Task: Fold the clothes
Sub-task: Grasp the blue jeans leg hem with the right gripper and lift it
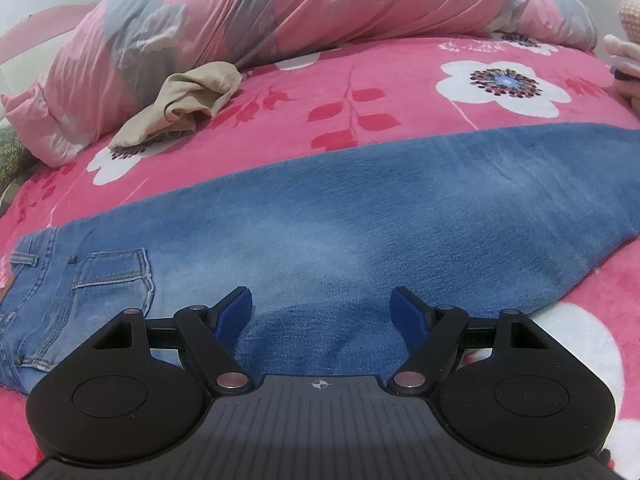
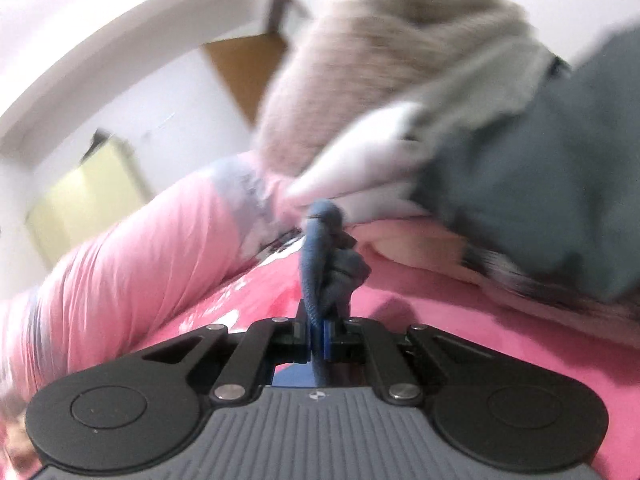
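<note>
Blue jeans [image 1: 340,216] lie flat across the pink flowered bedspread [image 1: 400,92] in the left wrist view, with the back pocket [image 1: 116,280] at the left. My left gripper [image 1: 322,308] hovers open just above the denim, nothing between its blue pads. In the blurred right wrist view, my right gripper [image 2: 319,334] is shut on a bunched fold of blue jeans fabric [image 2: 324,252] that sticks up from between the jaws.
A beige garment [image 1: 184,100] lies crumpled against a pink-and-grey duvet [image 1: 280,12] at the back. A pile of clothes, beige knit [image 2: 380,60], white and grey-green [image 2: 540,184], rises at the right. A white wall and wooden door [image 2: 248,64] stand behind.
</note>
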### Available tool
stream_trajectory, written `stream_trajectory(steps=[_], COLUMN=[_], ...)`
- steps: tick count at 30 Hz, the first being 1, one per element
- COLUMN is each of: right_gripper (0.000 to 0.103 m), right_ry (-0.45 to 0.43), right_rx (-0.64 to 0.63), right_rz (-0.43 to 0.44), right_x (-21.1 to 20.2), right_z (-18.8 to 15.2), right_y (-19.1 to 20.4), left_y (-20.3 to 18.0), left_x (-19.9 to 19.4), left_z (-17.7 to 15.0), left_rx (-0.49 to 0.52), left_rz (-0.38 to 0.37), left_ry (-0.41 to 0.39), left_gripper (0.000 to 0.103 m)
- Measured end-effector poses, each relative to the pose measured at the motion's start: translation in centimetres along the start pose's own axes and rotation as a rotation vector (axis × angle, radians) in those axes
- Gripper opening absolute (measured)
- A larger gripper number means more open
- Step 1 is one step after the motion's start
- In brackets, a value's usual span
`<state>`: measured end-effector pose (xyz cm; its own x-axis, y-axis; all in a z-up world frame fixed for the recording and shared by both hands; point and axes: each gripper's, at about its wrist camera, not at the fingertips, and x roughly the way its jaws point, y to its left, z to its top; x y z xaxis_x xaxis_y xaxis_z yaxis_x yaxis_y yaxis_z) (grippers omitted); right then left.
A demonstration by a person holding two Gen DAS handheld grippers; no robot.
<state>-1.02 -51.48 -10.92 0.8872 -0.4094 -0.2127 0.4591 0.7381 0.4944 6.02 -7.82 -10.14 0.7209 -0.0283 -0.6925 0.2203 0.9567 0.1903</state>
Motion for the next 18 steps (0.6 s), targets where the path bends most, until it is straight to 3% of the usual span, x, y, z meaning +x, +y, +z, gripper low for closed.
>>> stream_trajectory(steps=[10,18], right_gripper=[0.005,0.005], right_ry=[0.009,-0.009], right_rx=[0.008,0.022], right_rz=[-0.029,0.063], right_x=[1.5,-2.4], right_z=[-0.1,0.8], right_y=[-0.1,1.6], left_y=[0.2,0.6], left_x=[0.1,0.3], left_z=[-0.2,-0.3], left_rx=[-0.005,-0.029], left_rz=[-0.007,-0.032], left_ry=[-0.003,-0.002], left_gripper=[0.077,0.078])
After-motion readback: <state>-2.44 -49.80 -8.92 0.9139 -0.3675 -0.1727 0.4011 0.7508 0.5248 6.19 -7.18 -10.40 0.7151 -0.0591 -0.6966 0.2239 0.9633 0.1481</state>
